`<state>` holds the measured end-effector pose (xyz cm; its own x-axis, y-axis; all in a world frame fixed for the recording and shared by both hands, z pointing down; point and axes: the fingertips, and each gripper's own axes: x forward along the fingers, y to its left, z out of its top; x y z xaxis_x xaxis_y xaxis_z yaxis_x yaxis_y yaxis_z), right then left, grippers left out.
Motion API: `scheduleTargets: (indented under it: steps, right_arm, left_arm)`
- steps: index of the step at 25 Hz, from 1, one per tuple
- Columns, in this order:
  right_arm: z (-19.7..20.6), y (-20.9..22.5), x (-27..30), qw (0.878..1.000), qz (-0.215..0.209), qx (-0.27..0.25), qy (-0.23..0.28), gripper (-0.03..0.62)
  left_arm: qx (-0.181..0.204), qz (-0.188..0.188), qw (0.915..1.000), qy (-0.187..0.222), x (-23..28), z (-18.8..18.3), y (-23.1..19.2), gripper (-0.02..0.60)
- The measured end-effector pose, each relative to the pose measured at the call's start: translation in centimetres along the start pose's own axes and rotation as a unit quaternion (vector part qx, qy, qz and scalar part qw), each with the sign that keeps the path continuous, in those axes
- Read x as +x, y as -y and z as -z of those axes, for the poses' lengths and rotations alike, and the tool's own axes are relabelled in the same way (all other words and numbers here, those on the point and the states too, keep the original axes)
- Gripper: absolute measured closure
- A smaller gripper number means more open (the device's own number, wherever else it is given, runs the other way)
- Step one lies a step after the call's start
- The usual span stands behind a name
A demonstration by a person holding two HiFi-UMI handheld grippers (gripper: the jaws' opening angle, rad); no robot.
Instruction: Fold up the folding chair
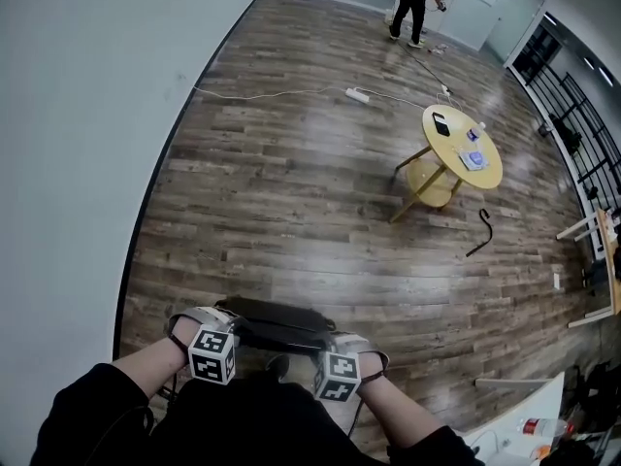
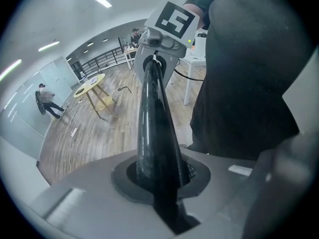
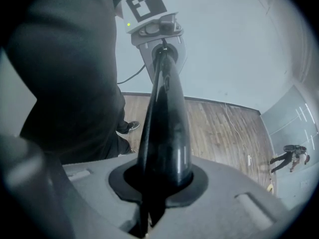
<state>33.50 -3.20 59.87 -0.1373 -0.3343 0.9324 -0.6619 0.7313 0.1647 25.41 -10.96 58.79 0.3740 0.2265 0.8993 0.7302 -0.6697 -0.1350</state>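
The folding chair (image 1: pixel 281 322) is black and stands just in front of the person, mostly hidden by the arms and dark clothing; only its top rail shows in the head view. My left gripper (image 1: pixel 236 328) is shut on the rail's left end and my right gripper (image 1: pixel 326 344) on its right end, both pointing steeply down. In the left gripper view the glossy black rail (image 2: pixel 154 118) runs from my left gripper (image 2: pixel 160 179) to the other gripper's marker cube (image 2: pixel 173 20). The right gripper view shows the same rail (image 3: pixel 167 118) leaving my right gripper (image 3: pixel 158 179) toward the left one's cube (image 3: pixel 146 5).
A white wall (image 1: pixel 78 115) runs along the left. On the wood floor stand a round yellow table (image 1: pixel 490 168), a black hooked stick (image 1: pixel 479 233), and a power strip with cable (image 1: pixel 357 94). A person (image 1: pixel 412 8) stands far back. A white table (image 1: pixel 519 406) is at bottom right.
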Motion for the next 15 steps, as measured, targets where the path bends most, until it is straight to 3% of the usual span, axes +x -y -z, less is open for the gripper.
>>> scheduleTargets:
  steps: [15]
  right_arm:
    - [-0.3,2.6,0.0,1.0,-0.02,-0.017,-0.003,0.543]
  left_arm:
    - [-0.02,-0.015,0.9991,-0.034,-0.7,0.5,-2.7,0.541]
